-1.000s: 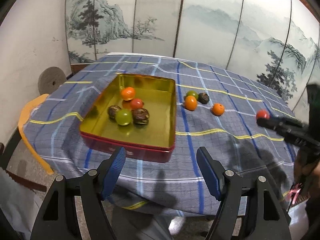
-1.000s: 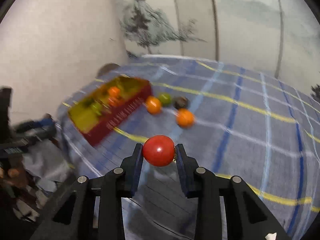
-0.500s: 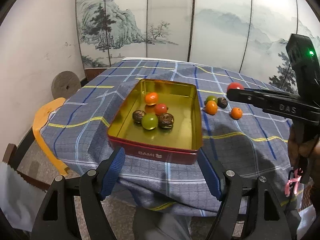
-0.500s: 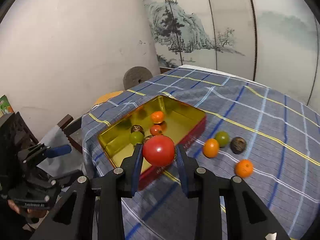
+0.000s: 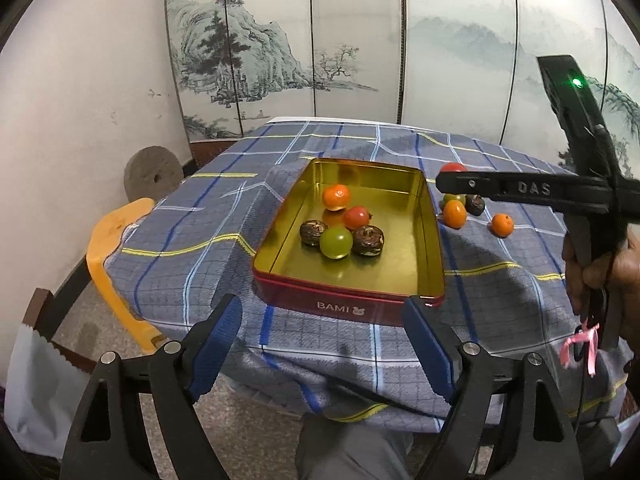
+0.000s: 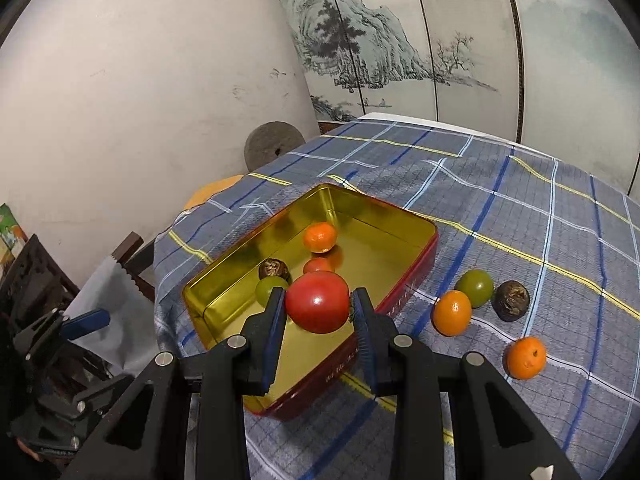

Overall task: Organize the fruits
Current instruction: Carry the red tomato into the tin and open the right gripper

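A gold-lined red tin [image 5: 430, 240] [image 6: 416, 268] sits on the checked tablecloth and holds several fruits: an orange one [image 5: 336, 196], a red one [image 5: 356, 217], a green one [image 5: 335, 242] and two dark ones. My right gripper [image 6: 319, 312] is shut on a red tomato [image 6: 317, 301] and holds it above the tin's near right edge; it shows in the left wrist view [image 5: 452, 179] at the tin's right rim. My left gripper [image 5: 320, 344] is open and empty, off the table in front of the tin.
On the cloth right of the tin lie two orange fruits [image 6: 451, 312] [image 6: 525, 357], a green one [image 6: 475, 287] and a dark one [image 6: 511, 300]. An orange chair [image 5: 105, 248] stands at the table's left. A painted folding screen stands behind the table.
My right gripper has carried the red tomato left, from beside the loose fruits to over the tin. The left gripper has drawn slightly closer and stays open.
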`<control>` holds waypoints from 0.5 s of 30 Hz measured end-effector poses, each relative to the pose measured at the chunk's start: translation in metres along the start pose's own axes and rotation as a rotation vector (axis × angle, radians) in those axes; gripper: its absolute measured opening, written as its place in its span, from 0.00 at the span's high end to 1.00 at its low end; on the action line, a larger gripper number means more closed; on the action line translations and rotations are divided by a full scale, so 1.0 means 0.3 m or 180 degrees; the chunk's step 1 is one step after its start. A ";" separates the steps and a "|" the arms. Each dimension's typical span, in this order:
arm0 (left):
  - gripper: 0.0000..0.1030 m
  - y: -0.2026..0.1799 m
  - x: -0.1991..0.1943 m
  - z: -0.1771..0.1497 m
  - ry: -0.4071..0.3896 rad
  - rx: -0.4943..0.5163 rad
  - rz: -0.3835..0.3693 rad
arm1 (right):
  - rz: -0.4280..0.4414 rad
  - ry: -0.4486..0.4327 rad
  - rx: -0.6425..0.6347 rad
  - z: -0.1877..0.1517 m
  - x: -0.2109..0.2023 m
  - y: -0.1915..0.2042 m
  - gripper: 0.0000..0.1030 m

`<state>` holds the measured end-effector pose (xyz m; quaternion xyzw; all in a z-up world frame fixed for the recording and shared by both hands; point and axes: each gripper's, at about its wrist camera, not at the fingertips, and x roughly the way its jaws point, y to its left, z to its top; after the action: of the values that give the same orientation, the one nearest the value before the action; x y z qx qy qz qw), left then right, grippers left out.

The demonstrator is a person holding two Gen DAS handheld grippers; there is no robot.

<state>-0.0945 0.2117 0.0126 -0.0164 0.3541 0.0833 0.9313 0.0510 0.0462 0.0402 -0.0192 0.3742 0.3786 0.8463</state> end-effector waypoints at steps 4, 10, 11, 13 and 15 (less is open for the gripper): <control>0.19 -0.003 0.009 -0.007 0.0023 0.0030 0.0025 | -0.0015 0.0039 0.0030 0.019 0.039 -0.006 0.70; 0.19 -0.004 0.028 -0.015 0.0068 0.0054 0.0053 | -0.0018 0.0108 0.0044 0.043 0.096 -0.006 0.70; 0.19 -0.003 0.032 -0.015 0.0075 0.0055 0.0057 | -0.0020 0.0119 0.0046 0.048 0.108 -0.007 0.70; 0.19 0.000 0.037 -0.018 0.0090 0.0058 0.0066 | -0.0029 0.0140 0.0053 0.059 0.132 -0.006 0.70; 0.19 0.000 0.041 -0.021 0.0103 0.0066 0.0081 | -0.0033 0.0174 0.0047 0.070 0.160 -0.006 0.70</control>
<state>-0.0896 0.2129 -0.0003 -0.0036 0.3702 0.0911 0.9245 0.0859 0.0816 0.0239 -0.0253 0.3999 0.3708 0.8378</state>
